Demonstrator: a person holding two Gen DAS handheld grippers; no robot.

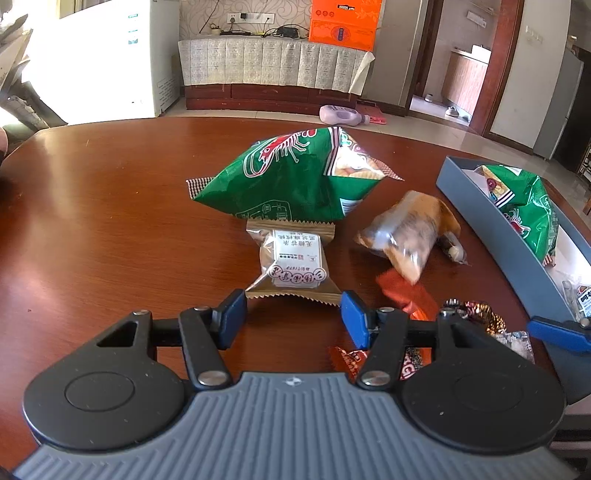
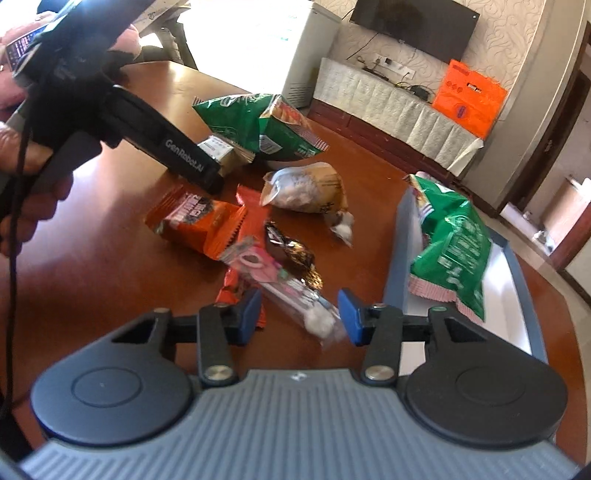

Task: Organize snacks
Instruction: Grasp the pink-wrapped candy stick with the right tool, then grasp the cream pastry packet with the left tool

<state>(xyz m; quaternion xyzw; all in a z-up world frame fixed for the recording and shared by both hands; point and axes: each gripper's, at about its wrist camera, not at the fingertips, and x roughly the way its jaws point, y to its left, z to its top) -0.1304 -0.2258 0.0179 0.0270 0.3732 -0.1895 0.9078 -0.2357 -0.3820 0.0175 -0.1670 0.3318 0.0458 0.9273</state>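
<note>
My left gripper [image 1: 293, 315] is open, just short of a gold-edged pastry packet [image 1: 291, 266] lying in front of a green shrimp-chip bag [image 1: 291, 177]. A clear-and-tan snack bag [image 1: 406, 236] lies to the right. My right gripper [image 2: 295, 317] is open over a clear pink candy packet [image 2: 280, 284], with a dark foil candy [image 2: 291, 254], orange packets [image 2: 195, 225] and the tan snack bag [image 2: 306, 190] beyond. A grey box [image 2: 397, 258] at right holds a second green chip bag [image 2: 450, 251]. The left gripper's body [image 2: 162, 144] shows at upper left.
The snacks lie on a round reddish-brown wooden table [image 1: 110, 221]. The grey box [image 1: 491, 229] lies near its right edge. Beyond the table are a white freezer [image 1: 110, 55], a cloth-covered cabinet [image 1: 273, 62] and an orange bag [image 1: 343, 26].
</note>
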